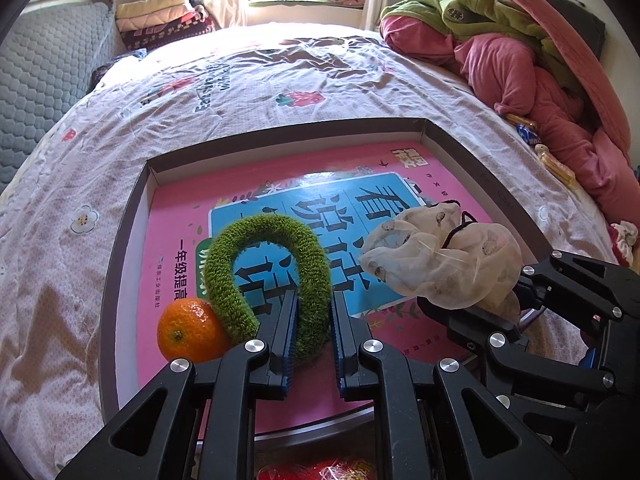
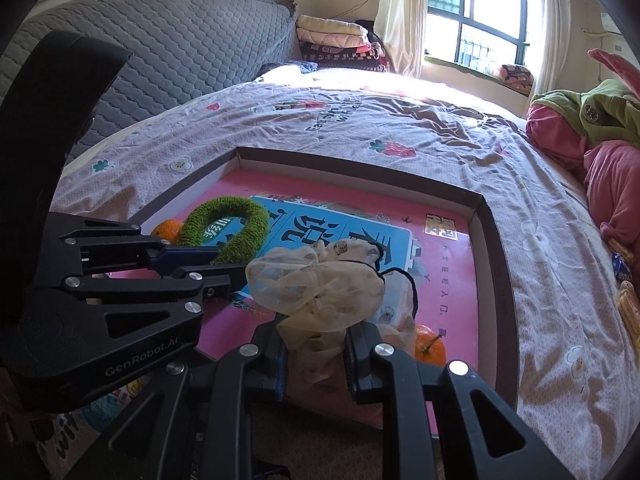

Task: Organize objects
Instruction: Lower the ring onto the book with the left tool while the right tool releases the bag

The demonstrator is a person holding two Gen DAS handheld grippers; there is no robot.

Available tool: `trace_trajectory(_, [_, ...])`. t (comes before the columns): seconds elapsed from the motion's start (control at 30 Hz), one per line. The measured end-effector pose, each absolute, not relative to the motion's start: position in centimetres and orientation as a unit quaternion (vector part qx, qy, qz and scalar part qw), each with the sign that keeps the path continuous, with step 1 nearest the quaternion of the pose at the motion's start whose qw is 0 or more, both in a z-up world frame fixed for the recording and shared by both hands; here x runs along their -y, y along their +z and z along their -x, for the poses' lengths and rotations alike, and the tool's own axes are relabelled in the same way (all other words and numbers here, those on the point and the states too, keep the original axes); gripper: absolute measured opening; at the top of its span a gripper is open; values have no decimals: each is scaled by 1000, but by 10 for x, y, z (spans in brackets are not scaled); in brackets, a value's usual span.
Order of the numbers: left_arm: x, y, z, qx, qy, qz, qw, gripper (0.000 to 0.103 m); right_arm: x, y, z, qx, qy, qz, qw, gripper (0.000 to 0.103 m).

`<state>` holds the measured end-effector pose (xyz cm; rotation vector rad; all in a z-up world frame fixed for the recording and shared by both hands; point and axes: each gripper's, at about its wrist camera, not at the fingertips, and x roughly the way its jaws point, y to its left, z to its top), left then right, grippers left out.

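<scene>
On the bed (image 1: 280, 80), inside a shallow box (image 1: 120, 264) lined with a pink book (image 1: 180, 224): left gripper (image 1: 313, 320) clamped on the near right end of a green fuzzy ring (image 1: 272, 236), touching an orange (image 1: 188, 330) at near left. Just right of the ring, right gripper (image 2: 316, 344) closed on a sheer white pouch (image 2: 320, 284), raised slightly over the book. Near right, beside the pouch, a second orange (image 2: 432, 350).
</scene>
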<state>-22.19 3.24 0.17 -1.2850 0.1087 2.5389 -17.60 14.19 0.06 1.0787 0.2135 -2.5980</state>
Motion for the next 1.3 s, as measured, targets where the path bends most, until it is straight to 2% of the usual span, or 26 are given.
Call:
trace_trajectory(0.43, [-38, 1, 221, -37, 879, 449, 154, 16, -145, -1, 174, -68, -904, -387, 169, 23])
trace_trajectory(0.77, [-36, 0, 221, -39, 876, 456, 155, 16, -147, 4, 168, -72, -907, -379, 169, 39])
trace_trajectory(0.93, [-36, 0, 219, -41, 875, 457, 157, 16, -149, 7, 165, -77, -910, -373, 163, 42])
trace_trajectory(1.1, [-36, 2, 218, -33, 874, 458, 162, 18, -153, 12, 162, -75, -914, -364, 162, 53])
trace_trajectory(1.3, [-37, 3, 217, -24, 872, 460, 167, 22, -159, 13, 160, -73, -915, -365, 152, 55])
